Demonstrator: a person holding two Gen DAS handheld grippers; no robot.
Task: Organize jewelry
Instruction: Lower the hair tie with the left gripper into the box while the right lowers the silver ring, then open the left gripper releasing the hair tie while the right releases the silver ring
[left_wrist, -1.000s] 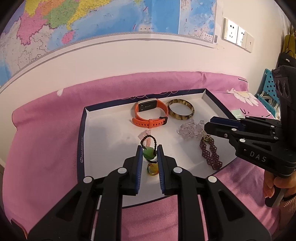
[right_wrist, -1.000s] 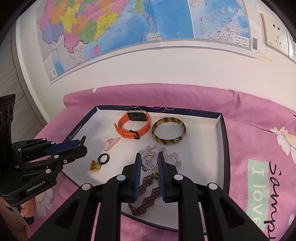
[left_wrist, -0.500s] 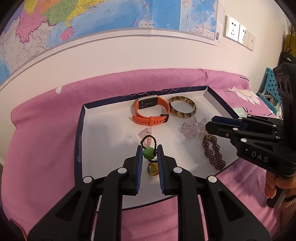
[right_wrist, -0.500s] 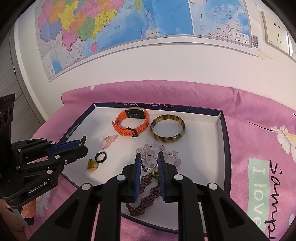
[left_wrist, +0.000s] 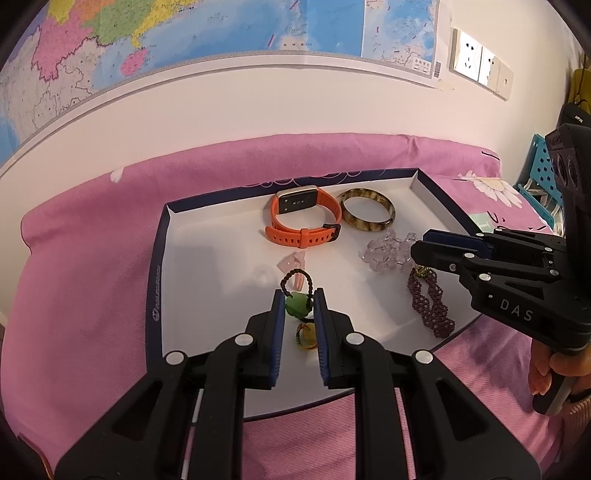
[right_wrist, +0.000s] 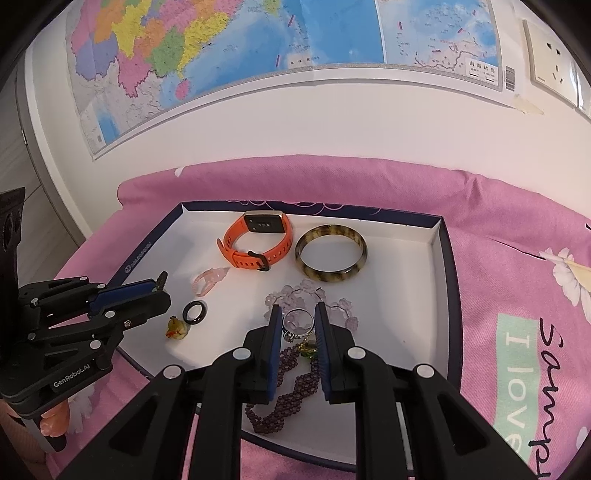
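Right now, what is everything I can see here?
tray: one, white, dark blue rim, on the cloth
cloth: one, pink, under the tray
map: one, multicoloured, wall
watch: one, orange, far side of the tray
bangle: one, brown-striped, beside the watch
clear bead bracelet: one, mid tray
purple bead bracelet: one, near edge
pink trinket, black ring, yellow charm: one each, tray's left
green bead: one, corded, gripped by left gripper
silver ring: one, gripped by right gripper

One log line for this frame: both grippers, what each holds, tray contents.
left gripper: shut on green bead charm | right gripper: shut on silver ring | tray: orange watch, bangle
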